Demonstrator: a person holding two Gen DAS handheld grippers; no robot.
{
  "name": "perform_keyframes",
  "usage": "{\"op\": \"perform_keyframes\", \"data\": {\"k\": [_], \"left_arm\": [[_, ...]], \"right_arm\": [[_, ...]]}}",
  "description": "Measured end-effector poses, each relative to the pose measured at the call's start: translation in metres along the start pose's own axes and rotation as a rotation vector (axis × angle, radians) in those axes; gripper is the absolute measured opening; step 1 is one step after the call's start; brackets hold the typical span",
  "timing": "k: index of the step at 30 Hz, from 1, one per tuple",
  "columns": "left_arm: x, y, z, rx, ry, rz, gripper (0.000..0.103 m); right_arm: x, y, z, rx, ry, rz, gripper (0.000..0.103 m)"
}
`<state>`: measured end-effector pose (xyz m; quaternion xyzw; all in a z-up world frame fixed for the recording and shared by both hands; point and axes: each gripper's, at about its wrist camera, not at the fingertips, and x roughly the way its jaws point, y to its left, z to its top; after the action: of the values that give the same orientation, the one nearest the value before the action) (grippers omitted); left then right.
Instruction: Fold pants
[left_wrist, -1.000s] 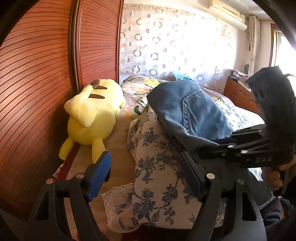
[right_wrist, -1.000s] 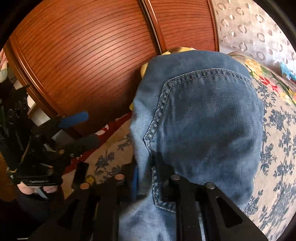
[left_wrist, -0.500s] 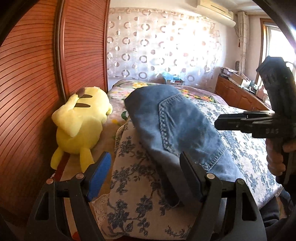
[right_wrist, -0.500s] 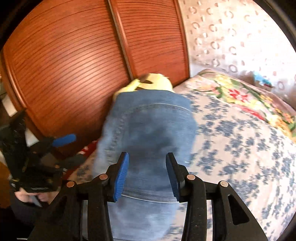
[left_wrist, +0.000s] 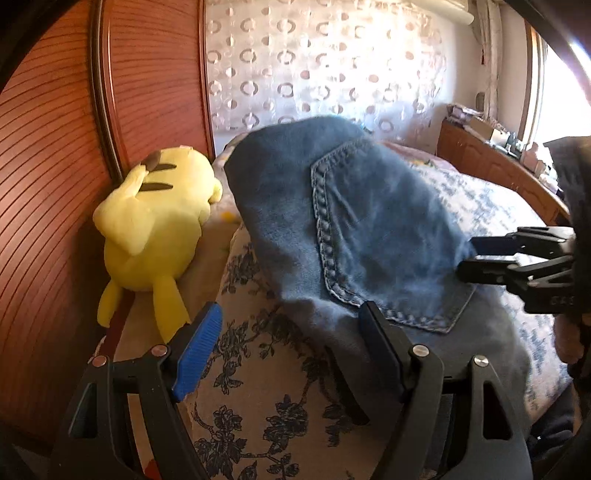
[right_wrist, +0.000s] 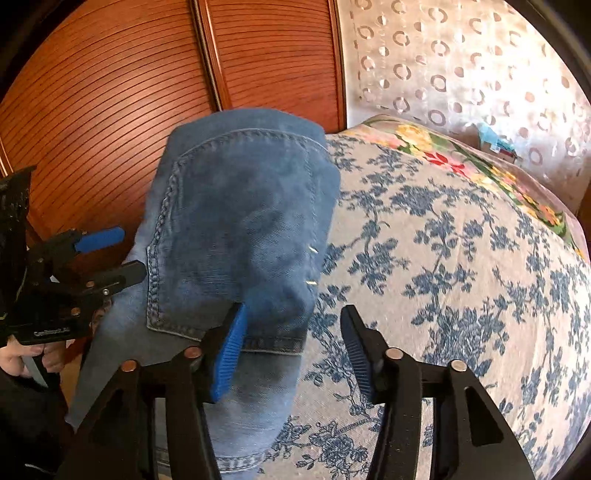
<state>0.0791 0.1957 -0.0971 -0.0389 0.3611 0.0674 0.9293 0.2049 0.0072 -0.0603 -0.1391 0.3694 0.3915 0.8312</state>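
Pants (right_wrist: 236, 229) on bed (right_wrist: 461, 258), perhaps touching right tool (right_wrist: 291, 347)

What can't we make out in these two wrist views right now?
- Jeans: legs and lower edge hidden, cut off by the frame bottom and gripper bodies in both views.
- Plush toy: missing from the right wrist view, jeans block it.
- Dresser clutter: too small, glare-washed.
- Both grippers: open, empty.
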Motion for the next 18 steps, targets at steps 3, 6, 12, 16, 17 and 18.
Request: {"op": "perform_keyframes", "data": {"k": [3,6,12,16,17,18], "left_arm": [[0.007,0.003,-0.003,-0.012,0.014,-0.001,0.077],[0.008,0.004,-0.001,-0.018,0.013,-0.011,0.077],[0.002,0.013,0.014,-0.013,-0.020,-0.003,0.077],[0.002,0.020,0.035,-0.019,-0.052,-0.007,0.077],[0.005,0.021,0.041,-0.016,-0.053,-0.002,0.077],[0.008,0.021,0.045,-0.013,-0.051,0.001,0.077]], "right_arm": [[0.002,0.002,-0.003,-0.004,0.000,-0.001,0.056],[0.001,0.000,-0.002,-0.001,0.002,0.013,0.056],[-0.004,-0.015,0.017,-0.015,-0.018,0.050,0.056],[0.003,-0.020,0.044,-0.027,-0.042,0.061,0.056],[0.007,-0.022,0.054,-0.032,-0.049,0.061,0.056],[0.011,-0.023,0.062,-0.033,-0.056,0.064,0.056]]}}
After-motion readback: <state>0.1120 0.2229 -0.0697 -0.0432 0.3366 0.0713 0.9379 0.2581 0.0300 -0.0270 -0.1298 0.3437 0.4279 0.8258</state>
